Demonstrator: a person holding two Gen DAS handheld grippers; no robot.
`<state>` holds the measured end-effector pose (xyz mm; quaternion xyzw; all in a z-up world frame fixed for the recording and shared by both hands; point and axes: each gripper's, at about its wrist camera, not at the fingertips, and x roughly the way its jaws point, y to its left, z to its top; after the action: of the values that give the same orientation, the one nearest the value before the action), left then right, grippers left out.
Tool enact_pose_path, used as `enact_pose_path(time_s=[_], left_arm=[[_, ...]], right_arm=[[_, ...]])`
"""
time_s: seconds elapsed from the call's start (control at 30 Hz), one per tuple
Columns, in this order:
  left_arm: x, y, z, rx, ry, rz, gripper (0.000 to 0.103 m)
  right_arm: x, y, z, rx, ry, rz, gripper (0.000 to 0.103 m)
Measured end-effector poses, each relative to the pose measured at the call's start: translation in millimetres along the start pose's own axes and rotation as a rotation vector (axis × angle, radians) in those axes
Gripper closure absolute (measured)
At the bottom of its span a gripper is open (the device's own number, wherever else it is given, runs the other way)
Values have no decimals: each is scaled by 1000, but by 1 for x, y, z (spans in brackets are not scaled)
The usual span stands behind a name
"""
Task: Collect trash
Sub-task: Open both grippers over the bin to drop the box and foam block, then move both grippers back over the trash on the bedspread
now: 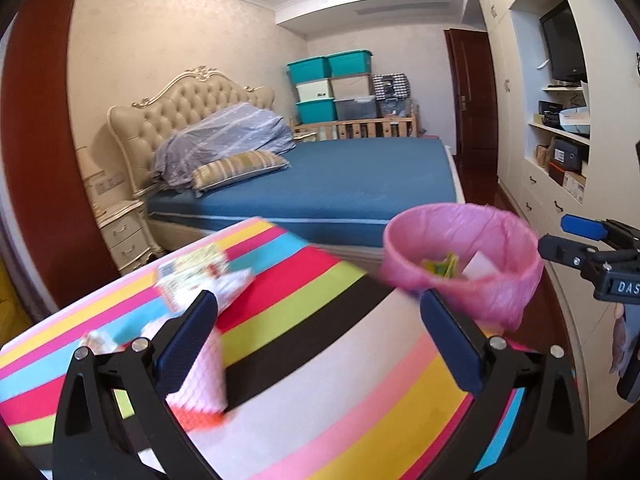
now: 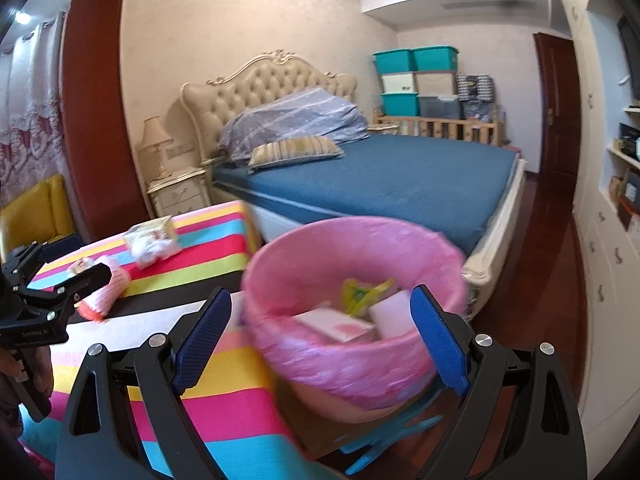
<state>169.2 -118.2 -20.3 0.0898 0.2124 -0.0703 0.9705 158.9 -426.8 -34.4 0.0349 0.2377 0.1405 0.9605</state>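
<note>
The left gripper hangs low over the striped cloth, pointed toward the bed, its jaws spread wide with nothing between them. Its left finger stands just in front of a pink wrapper with an orange end that lies on the cloth; whether the pad touches it cannot be told. Farther back on the cloth lies a crumpled white and yellow wrapper, blurred, its print unreadable. A smaller pale scrap lies at the left, by the gripper's frame.

The right gripper sits above the near edge of the bin, jaws wide open and empty, the bin's pink liner showing between the fingers. In the left view it comes in from the right edge, level, its blue pad toward the bin, with the letters "DAS" on its black body; the rest is cut off. A hand shows below it. In the right view the left gripper bears a small label that is too blurred to read.

The bin stands off the right end of the cloth, apparently on a blue stand over dark red floor. Inside lie a yellow-green wrapper, a pink-white box and a white piece. The remaining trash, the two wrappers and the scrap, is on the cloth, well apart from the bin
</note>
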Motion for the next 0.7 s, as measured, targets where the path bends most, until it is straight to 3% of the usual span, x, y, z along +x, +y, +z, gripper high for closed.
enact_pose_path(time_s=[0.13, 0.4, 0.7], left_arm=[[-26, 27, -19, -17, 2, 30, 5], [-60, 88, -41, -65, -9, 182, 5], [-70, 148, -56, -111, 14, 275, 5]], right_arm=[[13, 29, -5, -17, 38, 40, 17], [32, 90, -4, -91, 61, 99, 18], [55, 136, -5, -107, 99, 122, 17]])
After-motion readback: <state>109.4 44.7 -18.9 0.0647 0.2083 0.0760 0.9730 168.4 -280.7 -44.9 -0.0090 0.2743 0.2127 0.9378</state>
